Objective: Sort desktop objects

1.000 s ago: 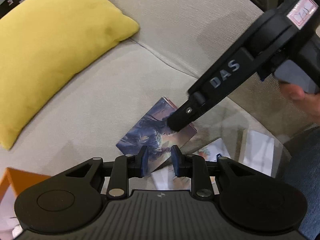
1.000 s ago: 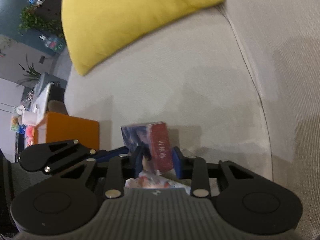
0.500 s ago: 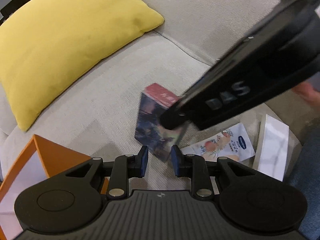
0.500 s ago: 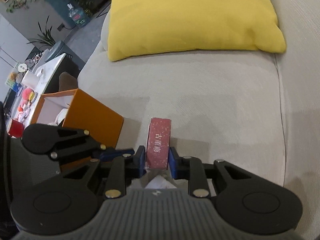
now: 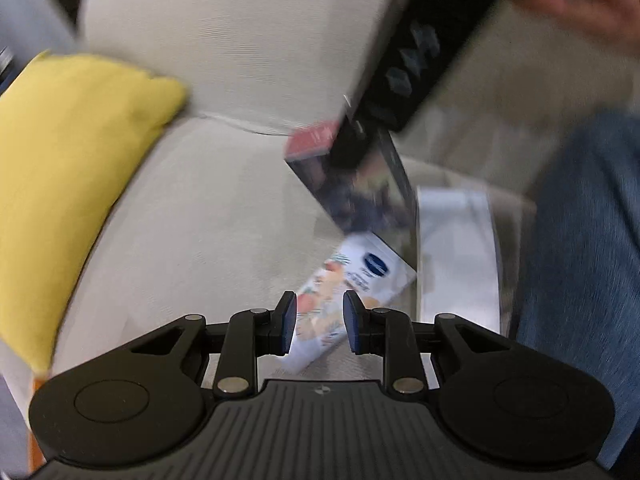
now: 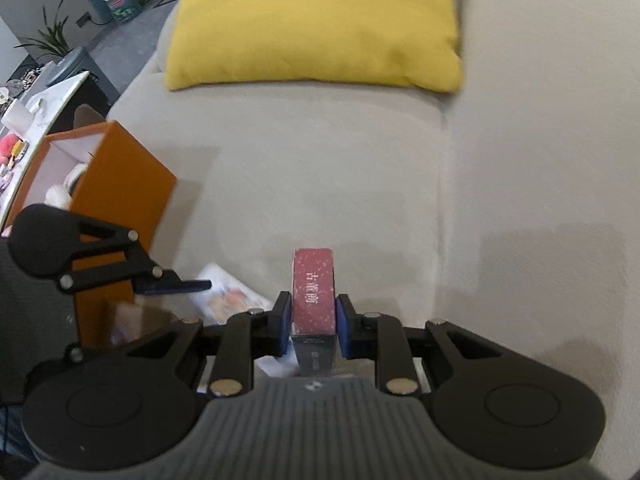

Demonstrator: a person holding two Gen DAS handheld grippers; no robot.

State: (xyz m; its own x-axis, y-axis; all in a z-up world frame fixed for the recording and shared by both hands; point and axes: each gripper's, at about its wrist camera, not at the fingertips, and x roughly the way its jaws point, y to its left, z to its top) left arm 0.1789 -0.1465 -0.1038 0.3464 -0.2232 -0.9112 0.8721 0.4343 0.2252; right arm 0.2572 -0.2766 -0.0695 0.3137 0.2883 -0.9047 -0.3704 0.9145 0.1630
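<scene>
A: Left wrist view: left gripper hung spread and opening, nothing pinched, above the snack packet lying flat on the sofa seat near its front edge.

B: Boxed book?

A: Lifted clear of the seat, clamped by the right gripper. White box left beside the packet.

B: Right wrist view?

A: Right gripper pinched the book across its red spine, likely for carrying edge-on toward the orange box at the seat's left edge. Yellow cushion propped at the back.

Soft even indoor light, heavy motion blur in left view, fisheye-bent edges
</scene>
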